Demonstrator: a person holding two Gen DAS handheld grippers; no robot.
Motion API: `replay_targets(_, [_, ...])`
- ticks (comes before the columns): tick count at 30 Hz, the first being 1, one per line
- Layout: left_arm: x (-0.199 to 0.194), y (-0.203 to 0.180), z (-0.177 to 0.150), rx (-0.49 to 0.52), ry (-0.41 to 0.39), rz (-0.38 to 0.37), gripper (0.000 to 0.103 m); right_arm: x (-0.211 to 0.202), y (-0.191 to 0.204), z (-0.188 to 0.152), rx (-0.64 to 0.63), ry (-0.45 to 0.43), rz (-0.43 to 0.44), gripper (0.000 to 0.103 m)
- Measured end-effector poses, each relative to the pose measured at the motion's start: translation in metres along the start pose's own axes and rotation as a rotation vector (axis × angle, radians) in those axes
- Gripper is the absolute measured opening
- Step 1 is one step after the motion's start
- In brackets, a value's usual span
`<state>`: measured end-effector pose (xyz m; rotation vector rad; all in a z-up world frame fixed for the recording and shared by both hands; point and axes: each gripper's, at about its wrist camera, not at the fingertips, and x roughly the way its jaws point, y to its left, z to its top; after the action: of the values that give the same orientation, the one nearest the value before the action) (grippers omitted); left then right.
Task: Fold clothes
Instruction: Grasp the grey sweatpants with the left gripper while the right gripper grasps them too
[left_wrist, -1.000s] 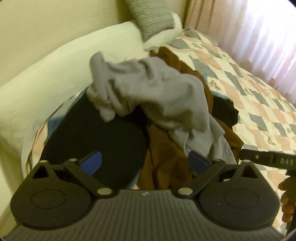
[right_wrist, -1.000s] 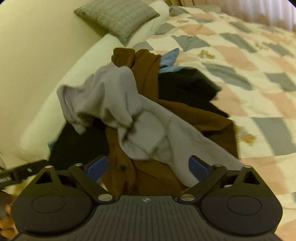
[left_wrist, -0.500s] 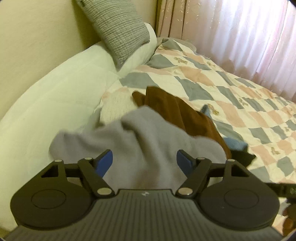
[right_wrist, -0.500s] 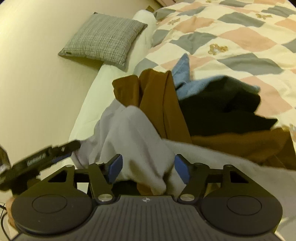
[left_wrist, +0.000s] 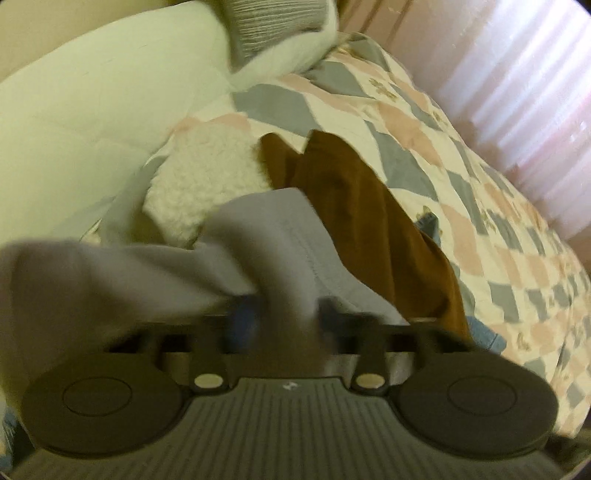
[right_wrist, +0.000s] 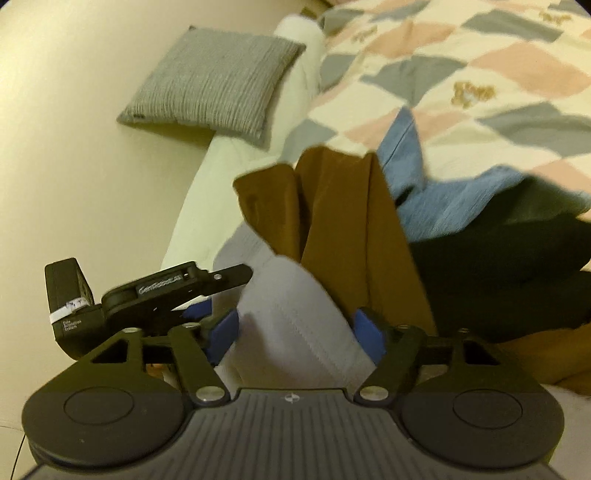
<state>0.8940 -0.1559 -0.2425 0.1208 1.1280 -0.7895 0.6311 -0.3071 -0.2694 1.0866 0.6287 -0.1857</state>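
Two grippers, both at the grey garment (right_wrist: 295, 325), which is the landmark here. Right gripper (right_wrist: 293, 334): jaws part-way apart with a fold of the grey garment bunched between the blue pads (right_wrist: 365, 334), cloth touching both pads, so clamped on it. Left gripper (left_wrist: 280, 314): view motion-blurred; grey garment (left_wrist: 273, 251) passes straight between the jaws and drapes off to the left, jaws look close together on it, but I cannot tell for sure whether they grip. In the right wrist view the left gripper (right_wrist: 192, 306) sits just left of the grey garment, its tip against the cloth edge. Garments counted: one grey, one brown (right_wrist: 343, 221), one black (right_wrist: 506, 273), one light blue (right_wrist: 424, 192), four in the pile. Brown garment lies directly behind the grey one, touching it; black to the right of the brown; blue behind those. One cream fleecy piece (left_wrist: 203, 173) left-behind the grey garment. All on the bed with a checked quilt (left_wrist: 480, 206). One long white bolster (left_wrist: 92, 103) along the wall, one grey striped cushion (right_wrist: 218, 81) on it, far behind the grey garment. Pink curtain (left_wrist: 517, 81) at far right.
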Motion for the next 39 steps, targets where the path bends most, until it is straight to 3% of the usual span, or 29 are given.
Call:
replay_targets(1, [-0.004, 0.004, -0.003, -0.025, -0.008, -0.021, 0.003, 0.003, 0.002, -0.002, -0.015, 0.019, -0.003, 0.026])
replay_targets(3, [-0.022, 0.010, -0.010, -0.050, -0.049, -0.059, 0.003, -0.002, 0.009, -0.008, -0.070, 0.023, -0.004, 0.014])
replay_targets(11, [-0.142, -0.007, -0.076, -0.033, -0.215, -0.115, 0.003, -0.082, 0.050, -0.037, -0.343, -0.102, 0.034, 0.011])
replay_targets(20, [-0.300, -0.099, -0.188, -0.020, -0.498, -0.099, 0.003, -0.214, 0.104, -0.069, -0.645, -0.282, 0.124, 0.011])
replay_targets(23, [-0.301, -0.153, -0.253, 0.006, -0.458, -0.092, 0.003, -0.264, 0.102, -0.081, -0.742, -0.323, 0.142, 0.011])
replay_targets(26, [-0.300, -0.207, -0.319, 0.033, -0.415, -0.086, 0.003, -0.313, 0.077, -0.095, -0.788, -0.316, 0.143, 0.011])
replay_targets(32, [-0.298, -0.316, -0.450, 0.087, -0.329, -0.072, 0.007, -0.419, -0.029, -0.148, -0.883, -0.199, 0.057, 0.012])
replay_targets(34, [-0.270, -0.339, -0.495, 0.151, -0.182, -0.045, 0.016, -0.447, -0.074, -0.175, -0.925, -0.112, -0.008, 0.013])
replay_targets(36, [-0.241, -0.362, -0.540, 0.215, -0.031, -0.016, 0.017, -0.465, -0.117, -0.203, -0.955, -0.004, -0.104, 0.025])
replay_targets(39, [-0.223, -0.386, -0.591, 0.388, 0.100, 0.084, 0.025, -0.480, -0.185, -0.252, -0.948, 0.190, -0.346, 0.031])
